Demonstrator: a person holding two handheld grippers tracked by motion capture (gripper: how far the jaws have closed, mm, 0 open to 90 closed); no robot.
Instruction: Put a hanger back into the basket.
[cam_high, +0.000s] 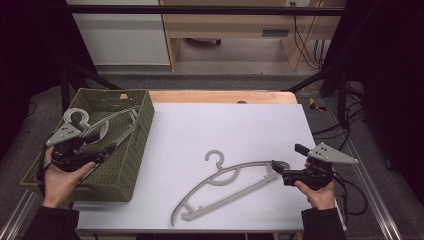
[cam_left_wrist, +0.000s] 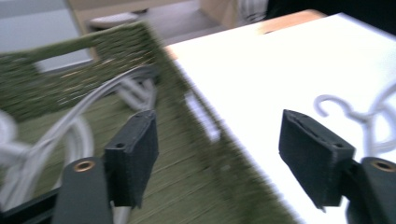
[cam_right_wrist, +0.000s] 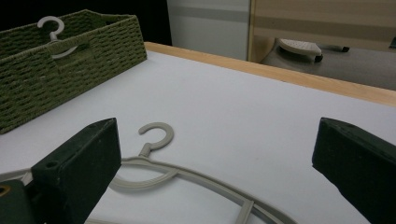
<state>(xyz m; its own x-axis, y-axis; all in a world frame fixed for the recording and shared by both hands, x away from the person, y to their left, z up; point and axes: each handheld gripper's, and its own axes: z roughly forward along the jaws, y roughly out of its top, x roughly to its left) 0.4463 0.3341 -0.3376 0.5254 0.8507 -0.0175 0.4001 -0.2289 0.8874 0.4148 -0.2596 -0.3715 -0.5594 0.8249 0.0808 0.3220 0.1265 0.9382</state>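
Now | 1 basket (cam_high: 135, 150) | 1 hanger on table (cam_high: 227, 187) | 2 grippers open

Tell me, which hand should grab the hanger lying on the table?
The right. Its gripper is open right at the end of the hanger on the white table, while the left gripper is over the green basket.

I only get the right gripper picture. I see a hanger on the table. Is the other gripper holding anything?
Observer: No. The left gripper hangs open over the green basket, jaws apart with nothing between them.
Operator: What's inside that basket?
Observer: More grey hangers, lying in a pile in the basket.
Operator: Is my gripper touching the hanger on the table?
Observer: From above, the right gripper sits right at the table hanger's near end; contact is unclear.
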